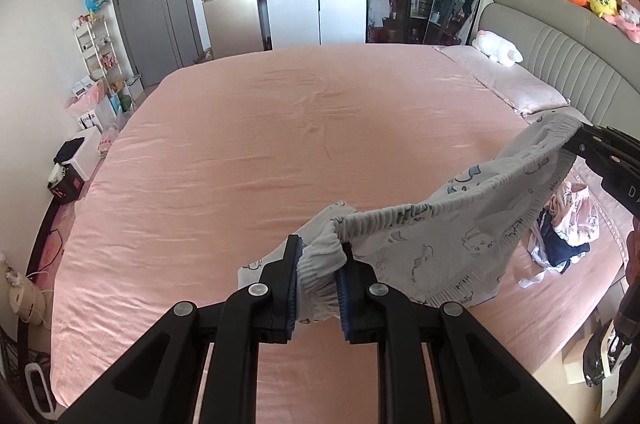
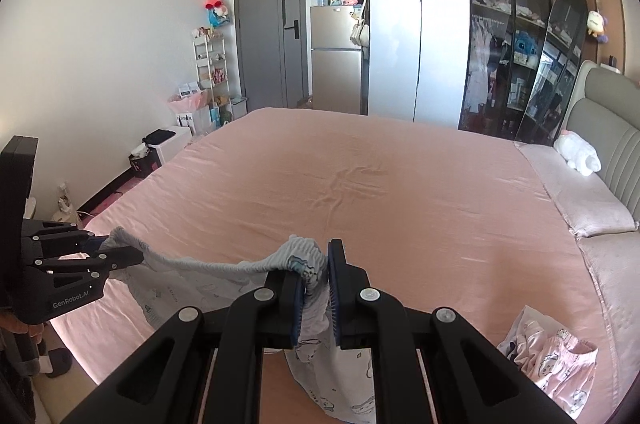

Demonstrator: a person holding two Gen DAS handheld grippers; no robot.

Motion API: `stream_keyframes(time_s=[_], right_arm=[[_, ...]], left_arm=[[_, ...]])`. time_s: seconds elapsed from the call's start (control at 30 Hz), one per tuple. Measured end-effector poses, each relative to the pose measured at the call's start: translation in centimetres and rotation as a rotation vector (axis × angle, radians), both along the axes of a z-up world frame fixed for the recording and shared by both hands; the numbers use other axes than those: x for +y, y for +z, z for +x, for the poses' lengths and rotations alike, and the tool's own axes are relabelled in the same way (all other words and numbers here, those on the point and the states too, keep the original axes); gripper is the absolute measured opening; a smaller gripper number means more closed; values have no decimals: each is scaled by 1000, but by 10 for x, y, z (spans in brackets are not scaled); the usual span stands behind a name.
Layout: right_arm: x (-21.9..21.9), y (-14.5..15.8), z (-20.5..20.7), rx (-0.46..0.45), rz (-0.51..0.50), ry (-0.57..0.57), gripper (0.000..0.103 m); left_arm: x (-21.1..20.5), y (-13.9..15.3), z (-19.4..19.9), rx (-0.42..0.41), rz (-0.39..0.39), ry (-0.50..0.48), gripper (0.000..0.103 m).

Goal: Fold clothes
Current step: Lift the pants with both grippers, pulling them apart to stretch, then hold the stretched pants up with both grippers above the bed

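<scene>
1. Above the pink bed (image 1: 248,152), a pale printed garment with an elastic waistband (image 1: 452,224) hangs stretched between the two tools, lifted off the sheet.
2. Left tool (image 1: 320,276): clenched on one end of the waistband, with gathered grey fabric bunched between its blue pads (image 1: 343,288). Seen from the right wrist view, the same tool (image 2: 116,256) sits at the left edge, pinching the far end of the cloth.
3. Right tool (image 2: 316,288): clenched on the other end of the waistband, the ribbed fabric bulging up over its jaws and the rest of the garment (image 2: 340,376) hanging below. In the left wrist view it enters from the right edge (image 1: 580,144), gripping the band.
4. The waistband sags slightly between the two grips and the opening of the garment faces the left camera.
5. A loose pile of other clothes (image 2: 552,356), pink and dark blue, lies on the bed near the right side, apart from the held garment.
6. A white plush toy (image 1: 498,48) rests on the pillows by the grey headboard (image 1: 560,36).
</scene>
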State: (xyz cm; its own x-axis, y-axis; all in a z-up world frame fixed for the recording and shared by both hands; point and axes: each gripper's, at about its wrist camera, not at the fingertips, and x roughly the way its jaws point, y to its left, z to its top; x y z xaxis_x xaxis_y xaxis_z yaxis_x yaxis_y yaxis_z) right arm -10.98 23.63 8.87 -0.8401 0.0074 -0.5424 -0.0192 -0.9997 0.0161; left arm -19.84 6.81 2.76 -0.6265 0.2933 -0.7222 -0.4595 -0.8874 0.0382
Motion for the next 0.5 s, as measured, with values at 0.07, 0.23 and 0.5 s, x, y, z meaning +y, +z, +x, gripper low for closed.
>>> stream_keyframes(time_s=[0.07, 0.23, 0.5], right_arm=[[2, 7, 2, 7, -18, 2, 8], [5, 27, 5, 18, -65, 21, 8], [-6, 68, 15, 59, -11, 67, 8]], left_arm=[[-1, 8, 0, 8, 2, -6, 14], [-5, 28, 2, 37, 6, -4, 14], [-12, 63, 9, 112, 10, 11, 14]])
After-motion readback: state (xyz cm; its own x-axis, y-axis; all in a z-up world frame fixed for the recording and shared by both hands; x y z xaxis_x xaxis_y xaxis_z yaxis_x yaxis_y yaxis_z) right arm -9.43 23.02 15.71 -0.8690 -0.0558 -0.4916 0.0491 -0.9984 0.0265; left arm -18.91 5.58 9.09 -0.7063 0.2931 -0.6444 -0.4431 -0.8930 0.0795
